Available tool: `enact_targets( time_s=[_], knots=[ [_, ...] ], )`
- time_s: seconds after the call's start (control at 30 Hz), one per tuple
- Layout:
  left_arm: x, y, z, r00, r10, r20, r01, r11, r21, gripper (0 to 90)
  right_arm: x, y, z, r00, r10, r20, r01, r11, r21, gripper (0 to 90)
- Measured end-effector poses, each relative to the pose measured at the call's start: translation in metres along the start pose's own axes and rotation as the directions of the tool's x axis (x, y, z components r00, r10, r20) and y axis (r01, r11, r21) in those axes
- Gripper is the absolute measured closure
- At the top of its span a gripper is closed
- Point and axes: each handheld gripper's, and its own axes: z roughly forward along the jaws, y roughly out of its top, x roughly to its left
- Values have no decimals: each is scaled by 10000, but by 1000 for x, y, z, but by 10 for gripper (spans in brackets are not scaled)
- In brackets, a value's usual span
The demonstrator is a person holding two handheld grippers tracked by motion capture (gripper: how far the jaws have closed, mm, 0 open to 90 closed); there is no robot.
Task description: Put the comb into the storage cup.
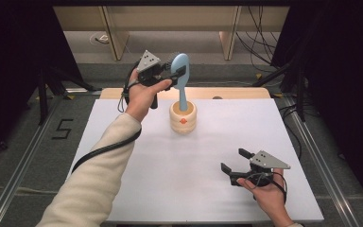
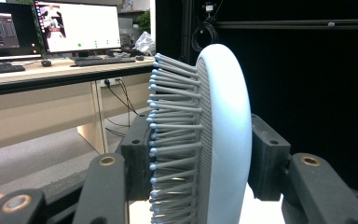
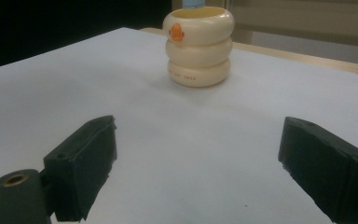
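Your left hand-held gripper [image 1: 172, 71] clamps the hairbrush [image 1: 180, 66] head; keep its handle upright in the cup [image 1: 183, 118]. Right hand-held gripper [image 1: 234, 166] rests open, empty.

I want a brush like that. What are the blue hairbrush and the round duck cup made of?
The light-blue oval hairbrush looks like smooth matte plastic, with stiff grey ball-tipped bristles on a grey pad. The cream ringed cup with an orange duck beak looks like glossy plastic or maybe ceramic; its shine leaves that open.
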Motion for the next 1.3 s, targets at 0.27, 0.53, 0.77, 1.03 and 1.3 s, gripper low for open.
enact_targets(
  time_s=[0.27, 0.53, 0.77, 1.03, 1.3],
  knots=[
    [1, -2, 4, 10000, -34, -68, 34, 10000, 46, 505, 0, 0, 0, 10000, -1, -10, 1, 10000, -6, 123],
    [2, -5, 6, 9999, -49, -144, 50, 10000, 57, 505, 0, 0, 0, 10000, -14, -10, 14, 10000, 20, 123],
    [3, -7, 9, 9998, -79, -171, 81, 9999, 90, 505, 0, -1, 0, 10000, 5, -20, -5, 10000, 58, 123],
    [3, -11, 11, 9998, -127, -130, 129, 9998, 156, 505, 0, -1, 0, 10000, -24, -19, 24, 10000, 45, 123],
    [4, -13, 12, 9997, -188, -138, 190, 9996, 203, 505, 0, -1, 0, 10000, -33, -24, 33, 10000, 53, 123]
  ],
)
